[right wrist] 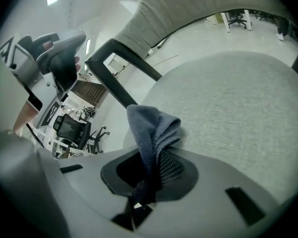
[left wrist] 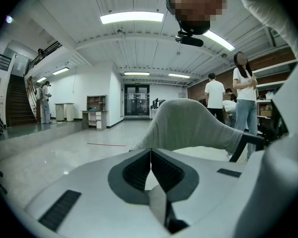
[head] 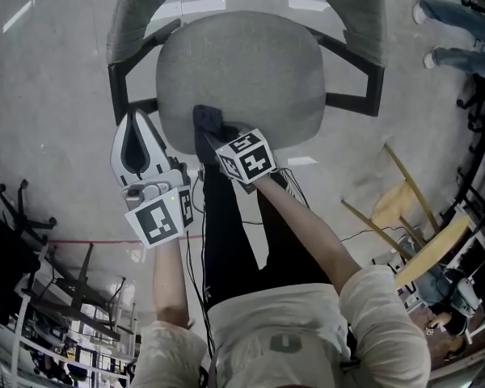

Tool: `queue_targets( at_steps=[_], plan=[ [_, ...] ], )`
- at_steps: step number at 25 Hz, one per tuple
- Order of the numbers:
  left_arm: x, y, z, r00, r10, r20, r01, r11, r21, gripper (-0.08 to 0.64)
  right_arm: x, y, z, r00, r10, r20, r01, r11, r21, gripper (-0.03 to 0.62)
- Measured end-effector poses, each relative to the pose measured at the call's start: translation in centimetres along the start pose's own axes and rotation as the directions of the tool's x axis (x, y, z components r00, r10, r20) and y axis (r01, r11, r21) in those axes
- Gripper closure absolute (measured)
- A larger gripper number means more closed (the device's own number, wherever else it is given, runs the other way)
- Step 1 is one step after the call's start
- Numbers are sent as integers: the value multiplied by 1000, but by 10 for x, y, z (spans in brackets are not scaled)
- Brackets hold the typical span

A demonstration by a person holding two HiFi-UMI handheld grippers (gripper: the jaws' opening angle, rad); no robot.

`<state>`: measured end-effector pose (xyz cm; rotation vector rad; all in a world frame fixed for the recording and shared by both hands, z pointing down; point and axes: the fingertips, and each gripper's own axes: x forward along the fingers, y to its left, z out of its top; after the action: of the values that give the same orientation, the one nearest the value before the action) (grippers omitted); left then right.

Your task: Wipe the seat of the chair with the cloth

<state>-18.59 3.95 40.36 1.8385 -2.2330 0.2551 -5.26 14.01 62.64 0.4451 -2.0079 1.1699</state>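
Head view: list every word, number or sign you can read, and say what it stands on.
"O" or "0": one dark character on the person's shirt; cannot tell which.
Marker cubes: black-and-white square patterns only, no letters.
Nothing else is readable.

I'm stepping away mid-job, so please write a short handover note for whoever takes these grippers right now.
Left gripper: shut, empty, held beside the front left of the seat, not on it.
Right gripper: shut on the cloth, which is bunched over the seat's front edge.
Done: the cloth is gripped and at the seat. How much is already wiped cannot be told.
Left: probably sweep the cloth across the seat toward the backrest.
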Motion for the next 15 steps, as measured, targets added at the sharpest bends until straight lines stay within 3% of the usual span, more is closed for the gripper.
queue_targets(
  at_steps=[15],
  plan=[
    [15, -61, 9, 997, -83, 0, 83, 996, 26, 543, -111, -119, -44, 982, -189, 5, 188, 981, 49, 541]
  ],
)
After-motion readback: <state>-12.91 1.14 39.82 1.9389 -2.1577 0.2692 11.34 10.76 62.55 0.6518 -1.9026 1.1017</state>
